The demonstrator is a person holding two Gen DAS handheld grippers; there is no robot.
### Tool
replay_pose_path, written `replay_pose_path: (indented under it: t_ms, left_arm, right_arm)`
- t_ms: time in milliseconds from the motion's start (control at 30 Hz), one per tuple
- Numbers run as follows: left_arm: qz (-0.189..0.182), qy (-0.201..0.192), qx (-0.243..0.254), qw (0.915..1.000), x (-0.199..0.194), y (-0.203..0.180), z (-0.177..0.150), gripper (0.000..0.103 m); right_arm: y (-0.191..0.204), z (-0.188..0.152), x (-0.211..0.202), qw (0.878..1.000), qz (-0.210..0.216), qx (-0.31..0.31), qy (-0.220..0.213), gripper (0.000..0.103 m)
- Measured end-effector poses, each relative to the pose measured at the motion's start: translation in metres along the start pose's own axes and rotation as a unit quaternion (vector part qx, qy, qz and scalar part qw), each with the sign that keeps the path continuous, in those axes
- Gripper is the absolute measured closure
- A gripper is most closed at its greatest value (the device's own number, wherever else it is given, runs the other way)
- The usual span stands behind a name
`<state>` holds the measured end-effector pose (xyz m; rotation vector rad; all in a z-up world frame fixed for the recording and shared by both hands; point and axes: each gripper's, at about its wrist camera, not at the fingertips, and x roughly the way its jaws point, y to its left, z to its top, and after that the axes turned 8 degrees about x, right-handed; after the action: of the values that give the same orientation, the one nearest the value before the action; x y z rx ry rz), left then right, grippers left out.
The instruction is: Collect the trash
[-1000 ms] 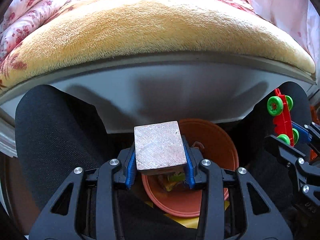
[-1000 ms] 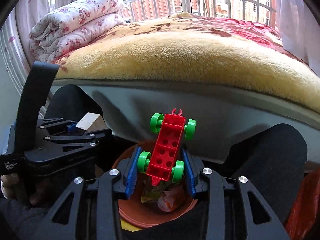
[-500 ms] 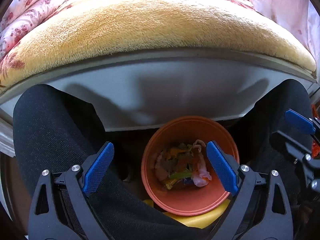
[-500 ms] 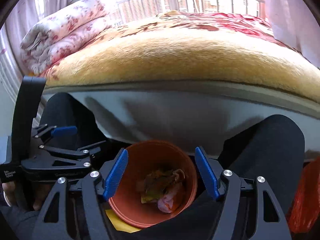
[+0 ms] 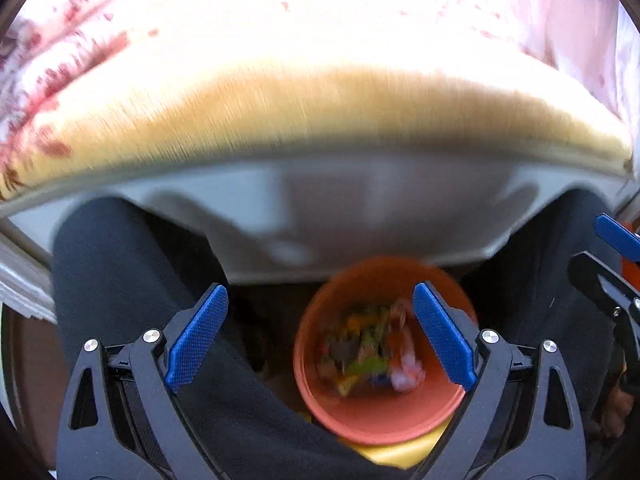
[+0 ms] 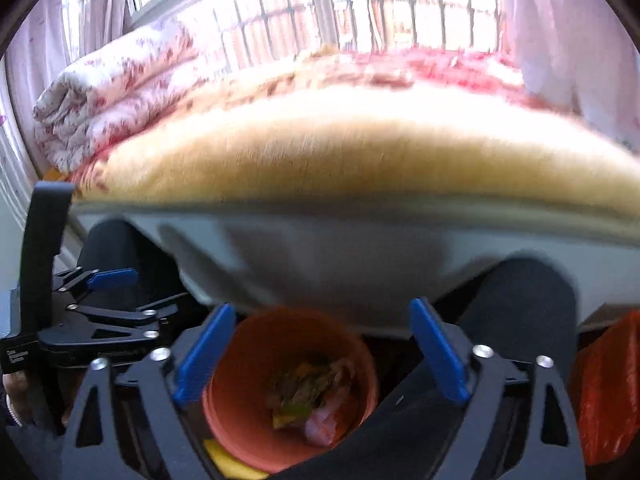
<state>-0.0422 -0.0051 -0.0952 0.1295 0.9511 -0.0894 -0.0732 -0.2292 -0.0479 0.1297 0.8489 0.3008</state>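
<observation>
An orange bin [image 5: 380,420] stands on the floor between a seated person's knees, and mixed trash [image 5: 368,352] lies blurred inside it. My left gripper [image 5: 320,292] hangs over the bin, open wide, with nothing between its blue pads. In the right wrist view the same bin [image 6: 248,380] and its trash [image 6: 312,396] lie below my right gripper [image 6: 320,307]. Its jaws are opening and nothing is between them. The left gripper [image 6: 140,292] shows at that view's left edge.
A bed with a yellow plush blanket [image 6: 360,152] and a grey frame [image 5: 360,216] runs close behind the bin. Black-trousered legs [image 5: 120,280] flank it on both sides. A folded floral quilt [image 6: 112,100] lies at the back left and a red bag [image 6: 604,392] at the right.
The left gripper let go of a pale square block and the right let go of a red toy car with green wheels. Both jaws spread wide. Neither item can be made out now.
</observation>
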Motion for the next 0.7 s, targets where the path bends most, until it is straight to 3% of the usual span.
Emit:
replay_pose_path:
  t_ms: [133, 267, 467, 600, 700]
  left_arm:
    - [-0.013, -0.060, -0.011, 0.9980, -0.027, 0.016, 0.037, 0.011]
    - [0.000, -0.104, -0.012, 0.9945, -0.039, 0.028, 0.082, 0.010]
    - [-0.010, -0.124, -0.019, 0.9920, -0.016, 0.048, 0.148, 0.010]
    - [0.020, -0.133, -0.033, 0.9904, 0.000, 0.056, 0.175, 0.010]
    - [0.033, -0.128, -0.029, 0.9908, 0.013, 0.061, 0.191, 0.010]
  right_arm:
    - [-0.003, 0.044, -0.016, 0.999, 0.008, -0.001, -0.043, 0.004]
    - [-0.002, 0.098, -0.020, 0.996, -0.011, -0.003, -0.093, 0.004]
    - [-0.008, 0.174, 0.007, 0.989, -0.060, 0.004, -0.137, 0.004]
    - [-0.019, 0.205, 0.034, 0.985, -0.091, 0.016, -0.144, 0.004]
    - [-0.025, 0.218, 0.050, 0.985, -0.089, 0.027, -0.142, 0.004]
